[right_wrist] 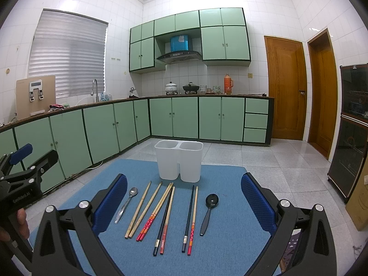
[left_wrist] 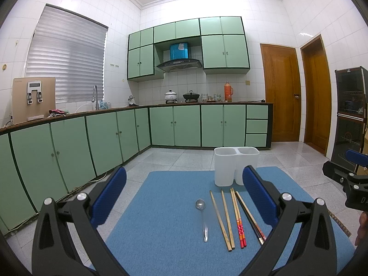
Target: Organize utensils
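The chopsticks (right_wrist: 161, 209), a metal spoon (right_wrist: 127, 203) and a black spoon (right_wrist: 208, 211) lie in a row on the blue surface (right_wrist: 230, 248), before a white 2-cup holder (right_wrist: 179, 163). From the left wrist, the right finger (left_wrist: 258, 195) hides the black spoon. Both grippers (left_wrist: 184, 195) (right_wrist: 184, 203) have fingers spread, empty. Green kitchen cabinets (right_wrist: 184, 117) stand behind.

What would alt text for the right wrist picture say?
An open blue-padded right claw hovers over a blue mat holding a metal spoon, chopsticks, a black spoon and an empty white two-compartment holder.
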`<state>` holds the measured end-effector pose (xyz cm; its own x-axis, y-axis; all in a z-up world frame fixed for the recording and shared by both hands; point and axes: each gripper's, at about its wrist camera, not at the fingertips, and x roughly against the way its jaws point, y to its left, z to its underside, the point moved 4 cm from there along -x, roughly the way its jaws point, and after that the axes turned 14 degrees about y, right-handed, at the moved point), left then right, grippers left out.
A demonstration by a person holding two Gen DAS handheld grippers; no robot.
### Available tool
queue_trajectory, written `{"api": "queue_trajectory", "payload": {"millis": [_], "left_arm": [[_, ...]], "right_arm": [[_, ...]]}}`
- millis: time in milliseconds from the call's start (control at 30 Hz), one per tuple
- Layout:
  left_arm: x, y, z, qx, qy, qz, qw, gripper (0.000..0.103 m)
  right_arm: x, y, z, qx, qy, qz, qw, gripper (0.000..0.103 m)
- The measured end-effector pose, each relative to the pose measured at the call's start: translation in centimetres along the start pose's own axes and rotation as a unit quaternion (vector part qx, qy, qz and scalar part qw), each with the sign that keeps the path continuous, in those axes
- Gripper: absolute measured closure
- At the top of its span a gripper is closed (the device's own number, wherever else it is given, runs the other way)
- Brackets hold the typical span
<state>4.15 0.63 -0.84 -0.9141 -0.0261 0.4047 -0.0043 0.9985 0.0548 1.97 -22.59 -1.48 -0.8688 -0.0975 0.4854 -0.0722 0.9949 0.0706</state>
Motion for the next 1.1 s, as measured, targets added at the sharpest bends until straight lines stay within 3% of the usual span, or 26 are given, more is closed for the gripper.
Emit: {"api": "queue_trajectory", "payload": {"millis": [467,600,800,1000,1100], "left_arm": [[-0.2,0.5,0.2,0.002,0.002,0.000,1.0000,0.005],[-1.3,0.9,0.3,0.000,0.017,0.000,0.9999,0.005],[-6.6,3.2,-0.7,0.014,0.103,-0.013,0.9945,0.005],[-15.8,4.2,0.0,0.011,0.227,0.006,0.9737,0.005],[-19.9,3.7,1.1,0.001,0.268,0.018,0.9633,0.005]], "right_arm": [[0.0,-0.2,0.2,0.000,0.003,-0.001,1.000,0.006],[-1.3,-0.5,0.6,-0.001,0.022,0.007,1.000,0.006],[-5.4,-2.4,0.6,-0.012,0.111,0.046,0.993,0.006],[-11.5,-4.8,0.1,-0.048,0.195,0.021,0.979,0.006],[-15.2,-5.5,0.0,-0.062,0.239,-0.006,0.969,0.009]]}}
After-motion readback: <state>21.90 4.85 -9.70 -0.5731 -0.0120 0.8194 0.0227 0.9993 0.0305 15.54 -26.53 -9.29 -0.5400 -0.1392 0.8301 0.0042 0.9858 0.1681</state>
